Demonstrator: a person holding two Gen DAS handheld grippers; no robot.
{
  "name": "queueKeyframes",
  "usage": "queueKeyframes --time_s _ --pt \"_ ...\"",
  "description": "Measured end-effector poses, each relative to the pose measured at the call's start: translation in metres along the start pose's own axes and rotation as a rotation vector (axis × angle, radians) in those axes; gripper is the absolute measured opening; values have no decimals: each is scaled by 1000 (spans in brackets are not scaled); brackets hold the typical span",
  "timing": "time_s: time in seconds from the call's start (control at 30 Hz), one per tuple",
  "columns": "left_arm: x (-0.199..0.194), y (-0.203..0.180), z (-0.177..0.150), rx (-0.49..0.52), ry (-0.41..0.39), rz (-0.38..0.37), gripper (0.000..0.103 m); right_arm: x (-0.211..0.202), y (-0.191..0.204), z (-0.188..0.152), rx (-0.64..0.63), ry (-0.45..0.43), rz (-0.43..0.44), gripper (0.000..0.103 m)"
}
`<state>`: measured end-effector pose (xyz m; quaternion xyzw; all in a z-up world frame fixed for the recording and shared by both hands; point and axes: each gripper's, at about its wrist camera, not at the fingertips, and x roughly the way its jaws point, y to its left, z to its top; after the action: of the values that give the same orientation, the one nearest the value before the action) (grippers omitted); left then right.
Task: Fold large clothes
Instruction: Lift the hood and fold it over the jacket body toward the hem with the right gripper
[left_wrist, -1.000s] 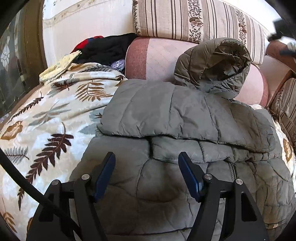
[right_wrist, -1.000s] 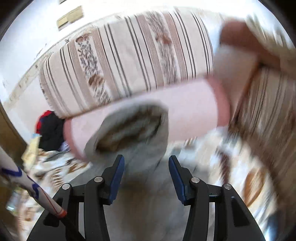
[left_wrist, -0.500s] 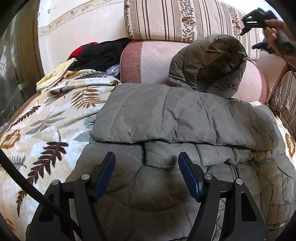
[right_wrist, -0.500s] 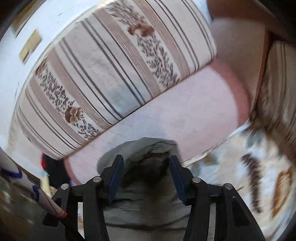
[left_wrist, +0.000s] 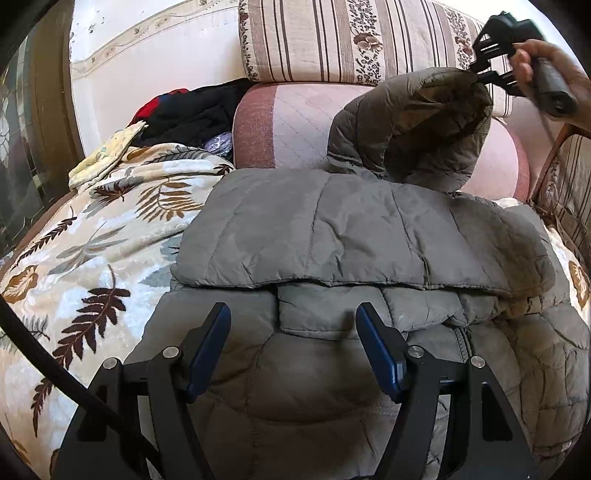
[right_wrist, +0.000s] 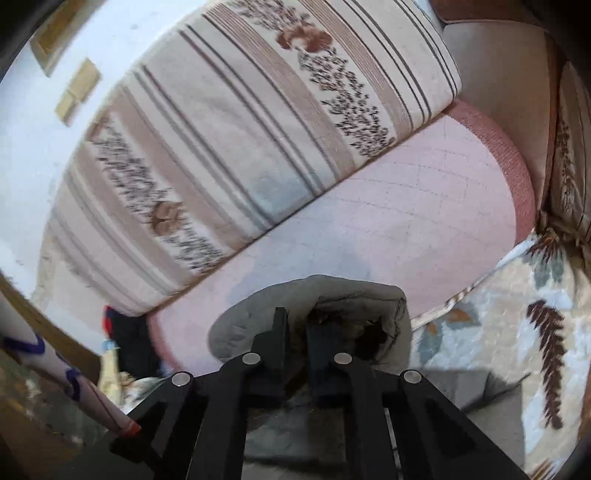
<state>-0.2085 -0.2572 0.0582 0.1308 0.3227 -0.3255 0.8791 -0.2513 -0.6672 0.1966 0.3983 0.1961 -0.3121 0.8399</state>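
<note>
A grey-green quilted puffer jacket (left_wrist: 369, 240) lies on a leaf-print blanket, sleeves folded across its body. Its hood (left_wrist: 417, 125) stands up against a pink bolster. My left gripper (left_wrist: 293, 332) is open and empty, just above the jacket's lower body. My right gripper (right_wrist: 295, 325) is shut on the hood's top rim (right_wrist: 314, 295); it also shows in the left wrist view (left_wrist: 480, 75), held by a hand at the hood's upper edge.
A pink bolster (left_wrist: 295, 125) and a striped floral cushion (left_wrist: 351, 37) stand behind the jacket. A pile of black and red clothes (left_wrist: 184, 110) sits at the back left. The leaf-print blanket (left_wrist: 92, 240) covers the bed. A striped cushion (left_wrist: 569, 184) lies right.
My right gripper came down onto the hood and closed on its rim. My left gripper stayed open over the jacket, drifting slightly.
</note>
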Motion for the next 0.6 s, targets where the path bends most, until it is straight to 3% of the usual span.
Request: queueKeyframes --time_s 0.2,0.4,0.5,0.6 --pt "-5 10 5 -47 -17 -6 69 -67 24 -43 -41 -23 107 7" --pt "-8 31 11 -124 -34 -4 69 -152 46 -127 -106 -32 233 6" --pt "-9 40 14 -161 -40 -12 69 -173 38 -174 -116 -17 236 6" --pt "-10 44 17 -177 -55 -14 69 -174 15 -223 -114 10 182 5"
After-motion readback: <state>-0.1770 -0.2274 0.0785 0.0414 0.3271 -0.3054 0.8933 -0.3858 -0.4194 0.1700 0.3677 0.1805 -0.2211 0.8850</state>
